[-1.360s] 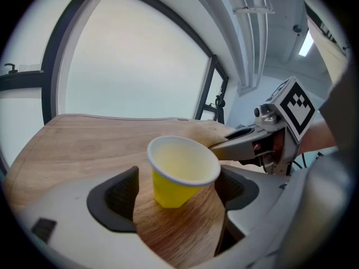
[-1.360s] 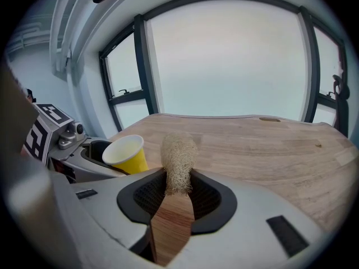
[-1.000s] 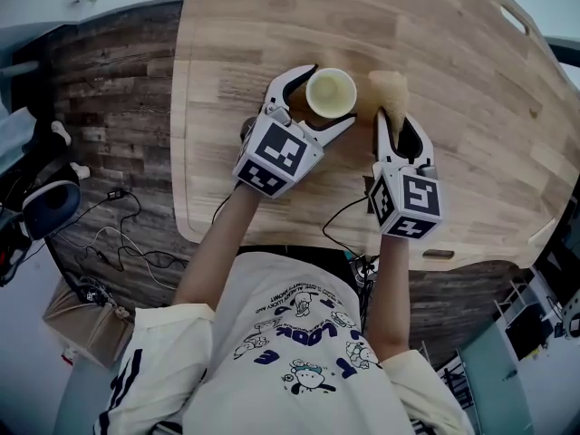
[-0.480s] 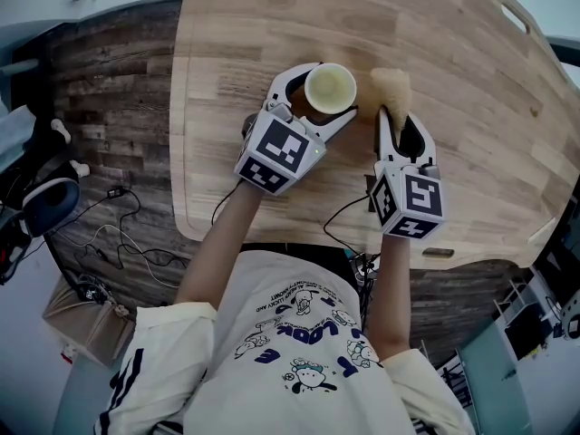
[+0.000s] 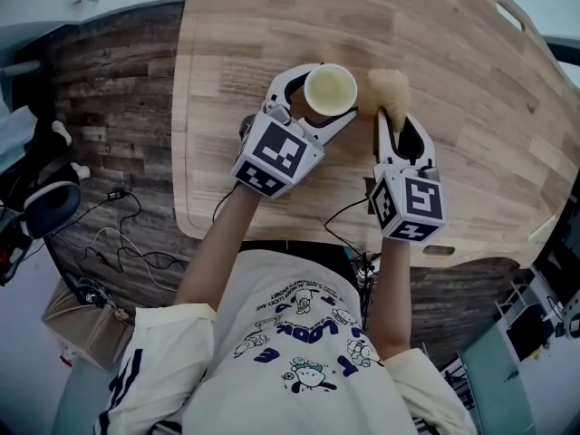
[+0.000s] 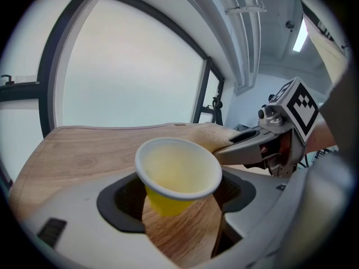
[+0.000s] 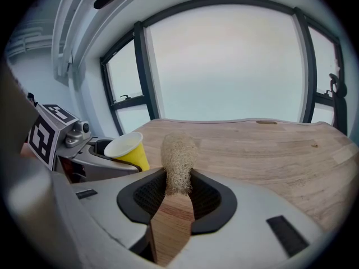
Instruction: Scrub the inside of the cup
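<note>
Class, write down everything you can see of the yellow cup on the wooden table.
The cup is small and tapered, paper-like, yellow outside, pale inside, with a rolled white rim. It looks empty and stands upright, mouth up, on the wooden table. It sits between the jaws of the left gripper, which have just been closing; whether they press it is unclear. A fibrous scrubber stands beside it, not inside.

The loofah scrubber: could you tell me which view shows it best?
The right gripper view: the loofah scrubber stands clamped between its jaws, fibres clear. The head view shows a tan lump; the left gripper view only a sliver behind the cup.
</note>
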